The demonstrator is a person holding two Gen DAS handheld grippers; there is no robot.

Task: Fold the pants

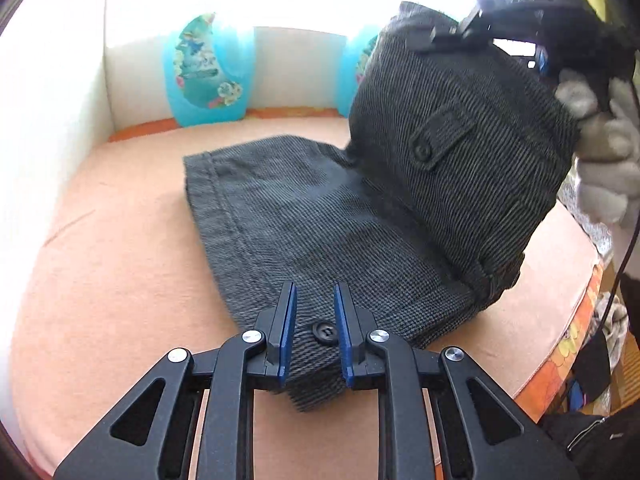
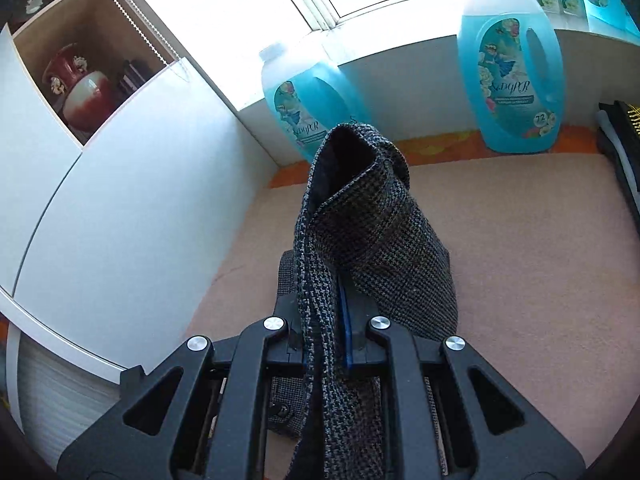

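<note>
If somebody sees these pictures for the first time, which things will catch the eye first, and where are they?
First, the dark grey checked pants on the peach-coloured cushion, with one end lifted high on the right by the right gripper, its jaws shut on the cloth. Next, the left gripper at the near edge, gripping the fabric beside a black button. Behind stand bright blue detergent bottles against the white wall under the window.

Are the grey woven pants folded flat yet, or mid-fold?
Mid-fold: the grey woven pants lie partly flat on the peach mattress, while the right tongs hold one end raised.
</note>
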